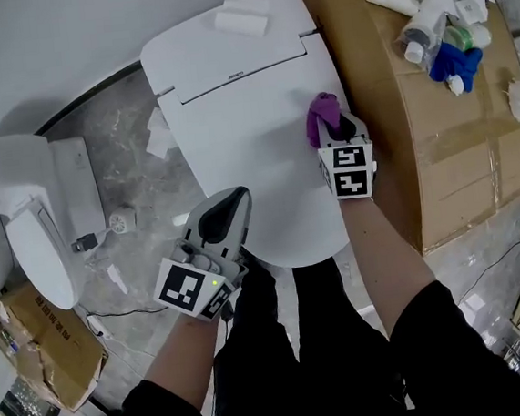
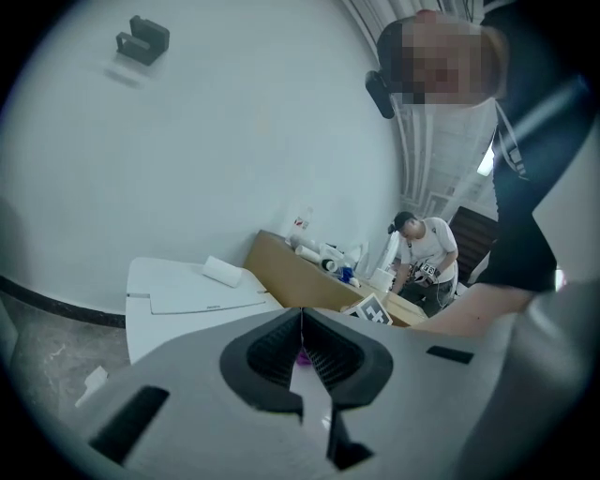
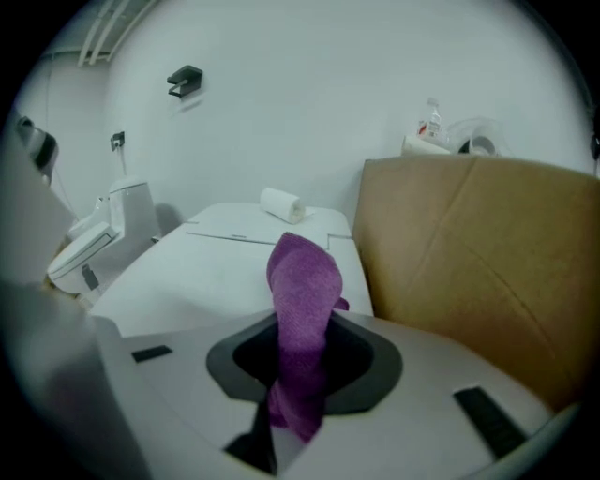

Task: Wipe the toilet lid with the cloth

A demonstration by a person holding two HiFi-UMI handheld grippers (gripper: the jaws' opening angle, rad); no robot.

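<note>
Cloth [image 1: 322,112] clamped in right tongs [image 1: 332,128] tilted over lid [image 1: 243,131].

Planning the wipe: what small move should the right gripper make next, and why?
Probably tip the right gripper down until the cloth presses the lid: its jaws clamp the cloth, which sticks out over the lid's right side, contact unclear.

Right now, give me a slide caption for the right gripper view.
Right gripper clamps a purple cloth over the white toilet lid, cardboard box alongside.
</note>
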